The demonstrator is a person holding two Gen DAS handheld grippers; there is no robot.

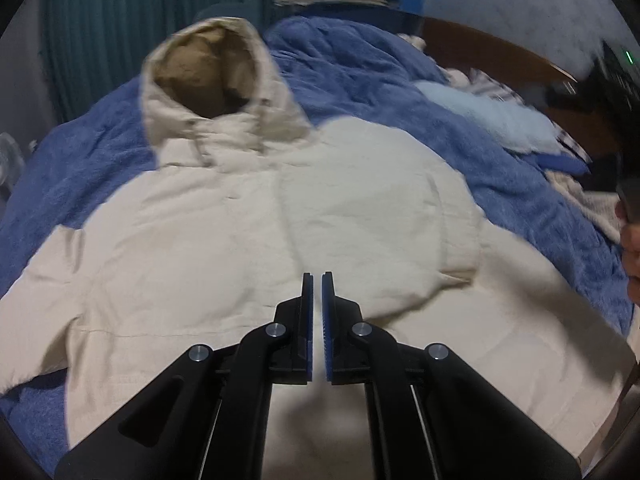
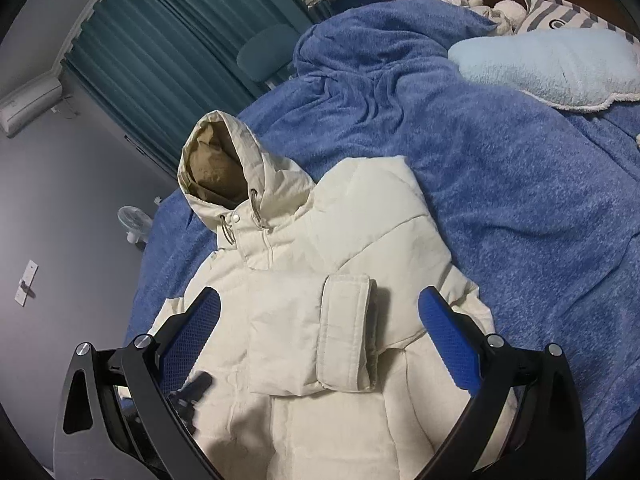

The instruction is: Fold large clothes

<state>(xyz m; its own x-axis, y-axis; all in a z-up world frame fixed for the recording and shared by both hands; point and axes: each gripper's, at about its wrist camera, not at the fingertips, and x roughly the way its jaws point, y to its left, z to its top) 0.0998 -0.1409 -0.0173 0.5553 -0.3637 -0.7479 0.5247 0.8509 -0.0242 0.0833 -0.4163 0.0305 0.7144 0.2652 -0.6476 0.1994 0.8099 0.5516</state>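
A cream hooded puffer jacket (image 1: 248, 224) lies face up on a blue fleece blanket (image 1: 400, 80), hood (image 1: 208, 80) at the far end. Its right sleeve is folded across the chest, cuff (image 2: 348, 332) near the middle. The jacket also shows in the right wrist view (image 2: 360, 240). My left gripper (image 1: 317, 280) hovers over the jacket's lower front, jaws nearly together with nothing between them. My right gripper (image 2: 320, 312) is wide open above the folded sleeve cuff, holding nothing.
The blue blanket (image 2: 520, 200) covers the bed. A light blue pillow (image 2: 560, 68) and striped cushion (image 2: 560, 16) lie at the far right. Teal curtains (image 2: 180, 40), a chair (image 2: 264, 56) and a small fan (image 2: 134, 220) stand beyond the bed.
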